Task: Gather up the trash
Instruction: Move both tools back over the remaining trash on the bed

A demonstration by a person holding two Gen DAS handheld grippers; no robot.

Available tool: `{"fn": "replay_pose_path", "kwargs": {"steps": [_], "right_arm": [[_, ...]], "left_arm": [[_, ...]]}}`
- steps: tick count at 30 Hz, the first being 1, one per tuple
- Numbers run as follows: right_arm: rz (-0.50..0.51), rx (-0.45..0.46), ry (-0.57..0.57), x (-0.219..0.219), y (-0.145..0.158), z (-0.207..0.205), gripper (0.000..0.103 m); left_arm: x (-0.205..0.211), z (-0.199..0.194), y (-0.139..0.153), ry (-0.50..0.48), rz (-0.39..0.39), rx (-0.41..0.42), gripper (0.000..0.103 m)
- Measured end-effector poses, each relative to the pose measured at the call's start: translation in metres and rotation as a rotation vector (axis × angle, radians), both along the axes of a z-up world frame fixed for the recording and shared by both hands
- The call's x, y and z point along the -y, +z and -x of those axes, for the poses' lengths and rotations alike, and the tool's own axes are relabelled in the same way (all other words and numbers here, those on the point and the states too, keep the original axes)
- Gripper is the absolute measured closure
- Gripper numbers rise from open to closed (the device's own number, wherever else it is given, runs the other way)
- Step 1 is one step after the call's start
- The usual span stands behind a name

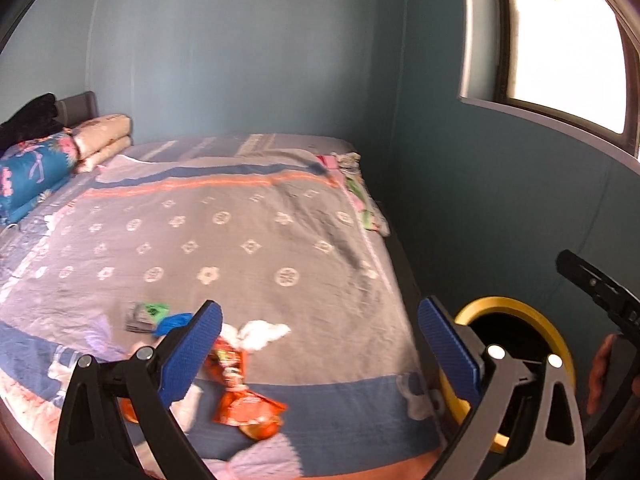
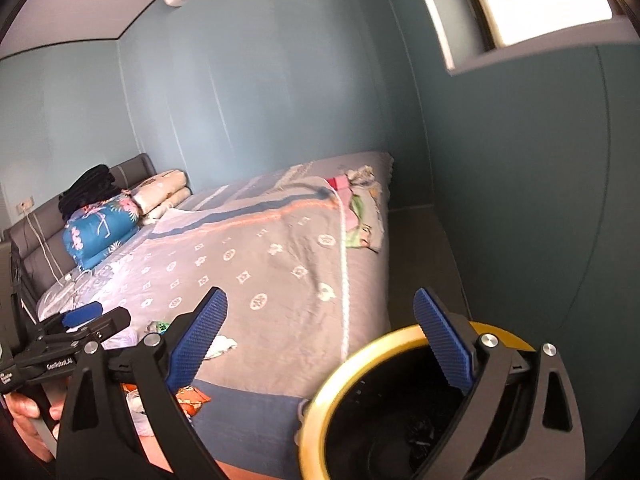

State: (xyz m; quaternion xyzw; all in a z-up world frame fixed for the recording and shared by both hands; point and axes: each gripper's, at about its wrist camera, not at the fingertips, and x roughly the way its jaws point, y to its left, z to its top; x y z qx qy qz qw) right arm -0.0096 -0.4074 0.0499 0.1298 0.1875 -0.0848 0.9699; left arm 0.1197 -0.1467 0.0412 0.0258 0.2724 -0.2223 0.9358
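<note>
Trash lies on the near end of the bed: an orange snack wrapper (image 1: 240, 396), a crumpled white tissue (image 1: 262, 334), a blue scrap (image 1: 172, 322) and a grey-green packet (image 1: 146, 314). My left gripper (image 1: 320, 356) is open and empty just above and in front of this trash. A round bin with a yellow rim (image 2: 384, 412) stands on the floor at the bed's right corner; it also shows in the left wrist view (image 1: 516, 312). My right gripper (image 2: 320, 340) is open and empty over the bin's rim. The orange wrapper (image 2: 192, 398) and tissue (image 2: 220, 346) show at its lower left.
The bed (image 1: 240, 240) has a grey patterned cover, with folded quilts and pillows (image 1: 36, 168) at its far left and a small heap of cloth (image 1: 360, 192) at its far right edge. Blue-green walls stand behind and to the right, with a window (image 1: 560, 48) above.
</note>
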Motion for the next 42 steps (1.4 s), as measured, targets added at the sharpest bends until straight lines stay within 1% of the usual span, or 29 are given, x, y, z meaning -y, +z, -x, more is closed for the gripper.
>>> {"fn": "replay_pose_path", "kwargs": {"steps": [2, 6, 17, 22, 28, 37, 42], "right_arm": [[0.021, 0.002, 0.026, -0.013, 0.001, -0.007, 0.011], [0.029, -0.017, 0.079, -0.035, 0.000, -0.022, 0.011], [0.042, -0.052, 0.209, -0.104, -0.013, -0.067, 0.011], [0.034, -0.083, 0.269, -0.127, -0.029, -0.091, 0.011], [0.028, -0.133, 0.318, -0.154, -0.051, -0.119, 0.011], [0.020, -0.222, 0.364, -0.186, -0.086, -0.158, 0.011], [0.031, -0.273, 0.384, -0.203, -0.106, -0.177, 0.011]], "left_arm": [[-0.011, -0.003, 0.000, 0.030, -0.005, 0.010, 0.008], [-0.038, -0.013, -0.002, 0.096, -0.016, 0.014, 0.008], [-0.115, -0.045, -0.017, 0.274, -0.028, -0.010, 0.008], [-0.147, -0.064, -0.028, 0.349, -0.022, -0.035, 0.008], [-0.184, -0.088, -0.049, 0.440, -0.024, -0.080, 0.008], [-0.223, -0.118, -0.089, 0.532, -0.063, -0.146, 0.008], [-0.237, -0.133, -0.106, 0.557, -0.091, -0.180, 0.008]]}}
